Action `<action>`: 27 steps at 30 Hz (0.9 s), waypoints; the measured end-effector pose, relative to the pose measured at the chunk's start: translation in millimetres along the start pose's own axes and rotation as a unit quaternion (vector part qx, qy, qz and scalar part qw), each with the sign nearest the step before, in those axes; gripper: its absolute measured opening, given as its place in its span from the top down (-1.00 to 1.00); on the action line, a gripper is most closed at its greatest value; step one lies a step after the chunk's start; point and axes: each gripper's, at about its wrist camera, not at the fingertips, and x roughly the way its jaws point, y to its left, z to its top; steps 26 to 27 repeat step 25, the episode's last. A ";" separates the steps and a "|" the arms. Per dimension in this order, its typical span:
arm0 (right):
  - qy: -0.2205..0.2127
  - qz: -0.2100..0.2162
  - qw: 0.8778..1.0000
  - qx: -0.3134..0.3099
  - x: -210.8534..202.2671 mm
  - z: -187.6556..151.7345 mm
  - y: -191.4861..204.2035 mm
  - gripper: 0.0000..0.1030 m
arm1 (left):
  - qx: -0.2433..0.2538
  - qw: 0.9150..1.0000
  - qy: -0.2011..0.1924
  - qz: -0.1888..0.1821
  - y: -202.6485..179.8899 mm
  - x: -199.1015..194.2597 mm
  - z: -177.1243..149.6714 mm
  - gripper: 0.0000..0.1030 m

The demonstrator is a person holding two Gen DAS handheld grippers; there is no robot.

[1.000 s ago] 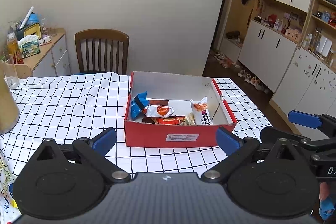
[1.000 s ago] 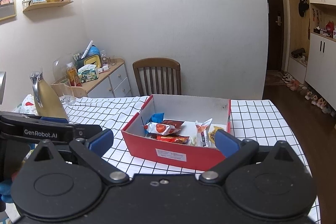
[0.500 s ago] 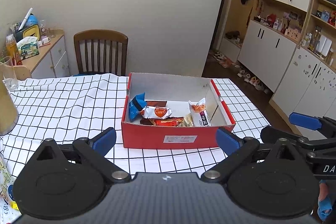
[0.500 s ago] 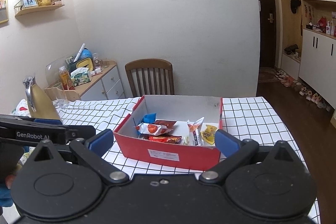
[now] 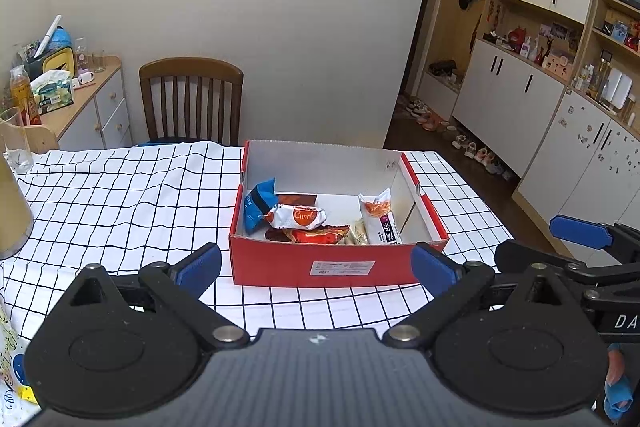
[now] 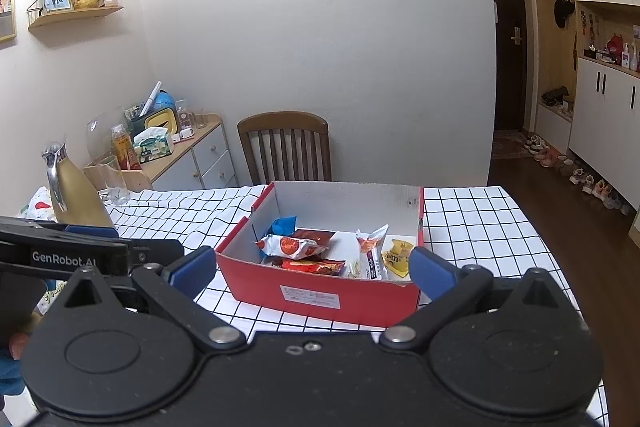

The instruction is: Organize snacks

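Both sets of tongs have drawn back a little from the red box (image 5: 340, 267), which now sits slightly farther off on the checked desk (image 5: 120, 195) than it did a moment ago. The left tongs (image 5: 316, 269) hang released and empty, blue pads spread wide on either side of the box's near wall; the right tongs (image 6: 310, 269) are the same, wide apart and holding nothing. The snacks are all inside the box: a blue packet (image 5: 256, 205) at the left, the white-and-orange wrapped cake (image 5: 296, 217) over a red wrapper (image 5: 320, 235), a white stick pack (image 5: 380, 217) to the right, and a yellow packet (image 6: 398, 251) (seen only from the right camera). With nothing loose near the box, I'd judge the gathering done, or nearly.
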 end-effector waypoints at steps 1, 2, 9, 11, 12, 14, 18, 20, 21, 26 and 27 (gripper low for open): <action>-0.001 0.000 1.000 0.001 -0.3 0.0 -0.3 -1.00 | 0.000 1.000 0.000 0.000 0.0 0.5 0.1 -0.98; -0.001 0.000 1.000 0.002 -0.6 0.0 -1.0 -1.00 | 0.000 1.000 0.001 0.000 -0.3 1.0 0.4 -0.98; 0.000 -0.002 1.000 0.000 0.1 -0.5 -1.5 -1.00 | 0.009 1.000 -0.001 0.000 -3.5 3.6 -0.9 -0.98; 0.002 -0.004 1.000 0.000 0.9 -0.6 -1.5 -1.00 | 0.008 1.000 0.000 -0.002 -3.5 4.4 -1.1 -0.98; 0.002 -0.004 1.000 0.001 1.1 -0.6 -1.7 -1.00 | 0.007 1.000 0.001 -0.005 -2.9 4.9 -1.1 -0.98; 0.002 -0.005 1.000 0.002 1.1 -0.5 -2.0 -1.00 | 0.007 1.000 0.004 -0.008 -2.7 6.0 -1.3 -0.98; 0.006 -0.009 1.000 0.007 3.0 -1.0 -2.7 -1.00 | 0.013 1.000 0.003 -0.009 -4.3 6.3 -1.8 -0.98; 0.007 -0.009 1.000 0.010 3.5 -2.4 -3.1 -1.00 | 0.014 1.000 0.003 -0.008 -4.7 6.2 -1.8 -0.98; 0.008 -0.008 1.000 0.011 3.5 -2.7 -3.0 -1.00 | 0.012 1.000 0.004 -0.009 -3.9 6.3 -1.6 -0.98; 0.010 -0.009 1.000 0.012 3.5 -3.4 -1.9 -1.00 | 0.002 1.000 0.005 -0.013 0.3 6.7 -1.0 -0.98; 0.010 -0.009 1.000 0.012 3.5 -3.4 -1.9 -1.00 | 0.002 1.000 0.005 -0.013 0.3 6.7 -1.0 -0.98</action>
